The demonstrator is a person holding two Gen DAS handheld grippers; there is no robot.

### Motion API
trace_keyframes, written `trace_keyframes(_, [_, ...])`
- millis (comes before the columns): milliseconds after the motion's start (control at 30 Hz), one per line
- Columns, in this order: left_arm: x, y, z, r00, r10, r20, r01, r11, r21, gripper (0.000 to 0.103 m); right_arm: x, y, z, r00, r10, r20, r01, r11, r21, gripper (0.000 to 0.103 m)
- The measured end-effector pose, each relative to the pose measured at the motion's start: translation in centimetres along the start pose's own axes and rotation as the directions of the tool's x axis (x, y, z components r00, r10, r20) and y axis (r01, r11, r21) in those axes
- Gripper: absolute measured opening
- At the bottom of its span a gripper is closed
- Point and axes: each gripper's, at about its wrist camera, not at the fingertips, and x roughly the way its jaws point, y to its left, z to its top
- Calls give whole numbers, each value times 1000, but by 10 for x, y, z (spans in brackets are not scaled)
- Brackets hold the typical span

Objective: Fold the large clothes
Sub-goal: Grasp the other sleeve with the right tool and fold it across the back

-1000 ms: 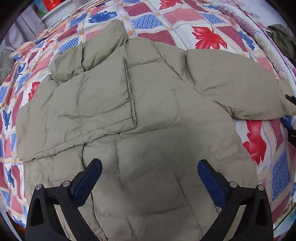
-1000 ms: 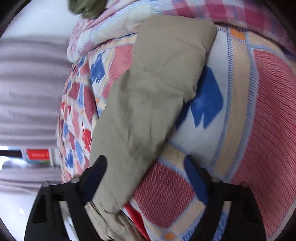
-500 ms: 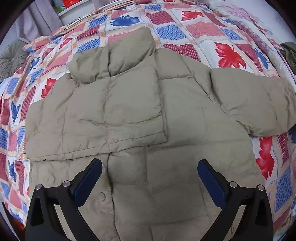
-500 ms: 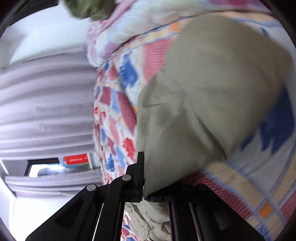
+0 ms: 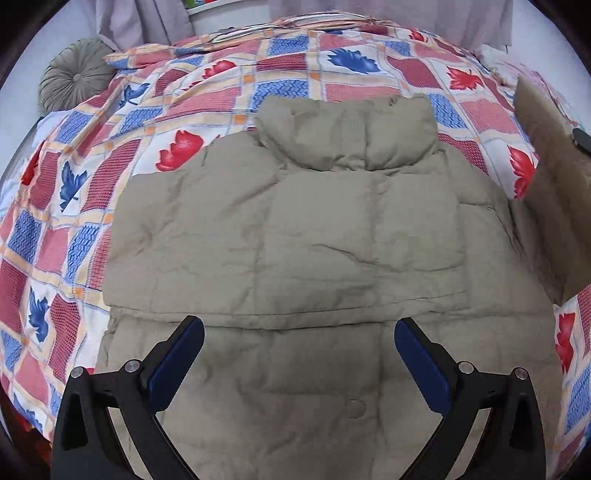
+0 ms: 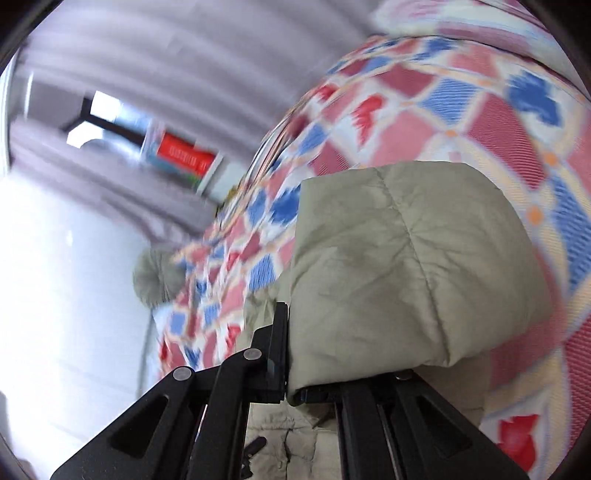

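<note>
1. Jacket [image 5: 295, 236], a khaki quilted puffer, lies spread across the patchwork bedspread [image 5: 207, 96] and fills the middle of the left wrist view; its padded collar [image 5: 347, 136] points to 12 o'clock; one sleeve is folded flat across the body, its lower edge running side to side just beyond the fingertips.
2. Left gripper [image 5: 299, 350] hangs over the jacket's lower part at 6 o'clock; its jaws stand wide apart with blue pads [image 5: 177, 354] showing; nothing lies between them.
3. Other sleeve [image 5: 550, 206] rises off the bed at 3 o'clock in the left wrist view, its end standing up near the frame's edge.
4. Right gripper [image 6: 288, 376] has its black jaws drawn tight together on the edge of that sleeve [image 6: 402, 266]; puffed fabric bulges from the pinch toward 1 o'clock; the bedspread [image 6: 461, 110] behind it is blurred.
5. Round grey cushion [image 5: 74, 74] sits at 10 o'clock by the bed's edge; pale curtains [image 5: 147, 18] hang at 12 o'clock.
</note>
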Motion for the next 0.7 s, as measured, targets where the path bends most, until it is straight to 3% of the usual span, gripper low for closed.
trace_keyframes(100, [2,29,-1,1000,19,14,-19,999,-27,103,47,26,-27,996,6,-84,-8,999,-31,5])
trace_keyframes(267, [8,67,-3,999,34,23,-33,999,-43,103,114,25,-81,974,-90,-207,87,996,-23,5])
trace_keyframes(400, [13,87,-5,999,34,22,-33,998,-51,103,132,-3,-120,952,-166,-256,181,983,34,5])
trace_keyframes(567, [20,93,-2,1000,6,7,-6,998,-56,103,132,-21,-129,944,-188,-271,227,966,121,7])
trace_keyframes(600, [19,93,-1,1000,-5,7,5,999,-54,103,131,-19,-127,941,-191,-279,231,966,117,9])
trace_keyframes(700, [18,93,2,999,-41,8,41,997,-58,103,119,-9,-120,940,-190,-284,225,970,96,47])
